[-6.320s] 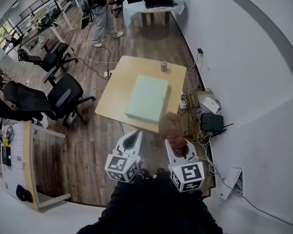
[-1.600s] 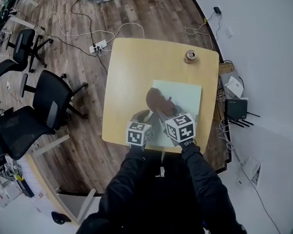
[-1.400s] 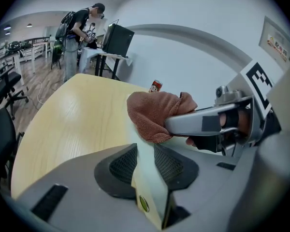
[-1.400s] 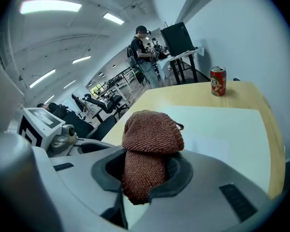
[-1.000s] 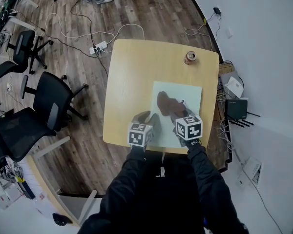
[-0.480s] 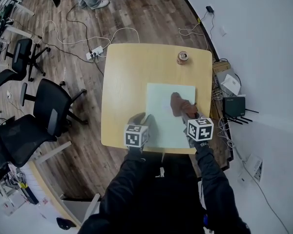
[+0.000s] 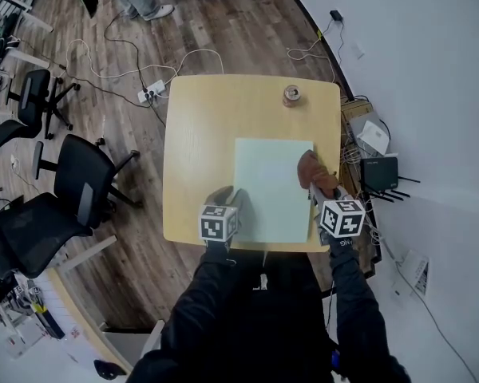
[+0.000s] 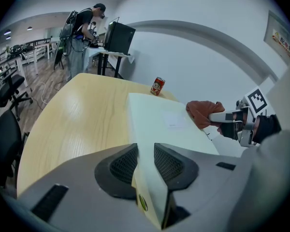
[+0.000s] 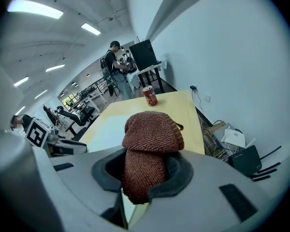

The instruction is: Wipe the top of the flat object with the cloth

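Note:
A pale green flat board [image 7: 267, 186] lies on the right half of the square wooden table [image 7: 199, 150]. My left gripper [image 7: 223, 199] is at the board's near left corner. In the left gripper view its jaws [image 8: 146, 161] are clamped on the board's edge [image 8: 159, 122]. My right gripper [image 7: 323, 188] is shut on a brown knitted cloth [image 7: 310, 168], which sits at the board's right edge, partly over the rim. In the right gripper view the cloth [image 9: 152, 134] bulges out from between the pads, with the board [image 9: 108, 127] beyond it to the left.
A red drink can [image 7: 291, 95] stands near the table's far edge. Black office chairs [image 7: 72, 186] stand on the wooden floor to the left. Cables, a router [image 7: 379, 174] and boxes lie between the table and the white wall on the right. A person [image 8: 82, 28] stands far off.
My right gripper has carried the cloth across the board's top, from its middle to its right edge. The left gripper has kept its hold at the near left corner.

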Demonstrator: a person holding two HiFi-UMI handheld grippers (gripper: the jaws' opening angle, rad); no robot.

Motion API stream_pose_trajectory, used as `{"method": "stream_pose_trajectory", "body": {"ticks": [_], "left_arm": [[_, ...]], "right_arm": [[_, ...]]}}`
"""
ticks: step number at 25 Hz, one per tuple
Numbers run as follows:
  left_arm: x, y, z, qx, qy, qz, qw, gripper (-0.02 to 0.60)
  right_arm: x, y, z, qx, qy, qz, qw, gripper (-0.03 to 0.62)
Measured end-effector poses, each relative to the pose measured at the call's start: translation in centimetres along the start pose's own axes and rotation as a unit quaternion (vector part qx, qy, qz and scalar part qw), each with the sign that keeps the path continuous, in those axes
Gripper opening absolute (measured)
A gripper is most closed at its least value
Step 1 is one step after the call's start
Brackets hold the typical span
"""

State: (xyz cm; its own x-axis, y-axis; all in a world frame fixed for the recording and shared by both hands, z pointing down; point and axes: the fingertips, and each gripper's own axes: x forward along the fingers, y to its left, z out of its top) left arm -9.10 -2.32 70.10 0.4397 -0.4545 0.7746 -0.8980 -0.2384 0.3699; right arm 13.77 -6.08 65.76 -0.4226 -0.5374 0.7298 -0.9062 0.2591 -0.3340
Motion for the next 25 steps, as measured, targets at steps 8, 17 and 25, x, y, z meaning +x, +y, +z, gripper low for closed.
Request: {"method": "stream_pose_trajectory", "body": {"ticks": [8,17,25], "left_arm": [[0.0,0.1,-0.1,-0.005,0.001,-0.01,0.9999,0.127],[0.3,0.1,0.0,-0.02,-0.01,-0.032,0.9992,0.127],[0.3,0.3,0.0,-0.016,-0.01,-0.037,0.9991,0.127]], "right_arm": [[-0.4,8.9,2.5,-0.027,-0.036,0.088,0.995,0.109],[3.6,18.1,-0.8,-0.028,0.015,0.204,0.978,0.109],[6.2,17.2,-3.7,-0.01,0.06,0.182,0.981,0.109]]}}
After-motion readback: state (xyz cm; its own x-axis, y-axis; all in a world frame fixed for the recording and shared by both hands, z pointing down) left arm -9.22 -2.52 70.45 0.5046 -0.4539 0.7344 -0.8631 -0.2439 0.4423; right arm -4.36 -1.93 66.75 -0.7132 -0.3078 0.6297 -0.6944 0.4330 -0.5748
